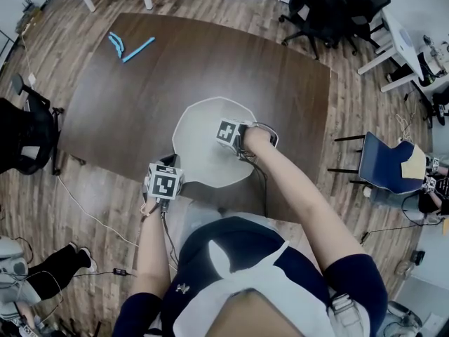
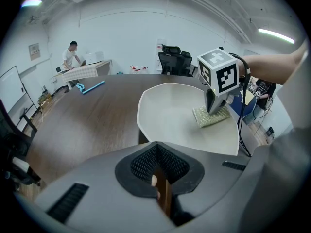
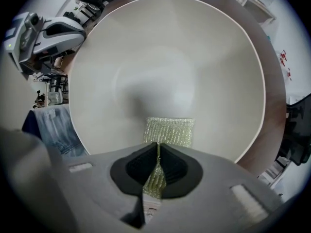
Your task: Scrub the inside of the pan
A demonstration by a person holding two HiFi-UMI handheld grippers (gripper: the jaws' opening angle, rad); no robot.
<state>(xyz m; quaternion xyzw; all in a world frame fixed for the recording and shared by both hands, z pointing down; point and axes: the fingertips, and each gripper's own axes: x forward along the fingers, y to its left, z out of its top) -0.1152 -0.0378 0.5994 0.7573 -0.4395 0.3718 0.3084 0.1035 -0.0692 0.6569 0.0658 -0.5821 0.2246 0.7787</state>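
A white pan sits on the dark brown table, near its front edge. My right gripper is inside the pan, right of its middle, shut on a yellow-green scrub pad that lies flat on the pan's floor. In the left gripper view the scrub pad lies under the right gripper. My left gripper is at the pan's near left rim, shut on the pan's brown handle. The head view hides the pad under the right gripper.
Two light blue items lie at the table's far left. Black office chairs stand beyond the far right corner, and a blue chair stands to the right. Cables run across the wooden floor. A person stands by a far desk.
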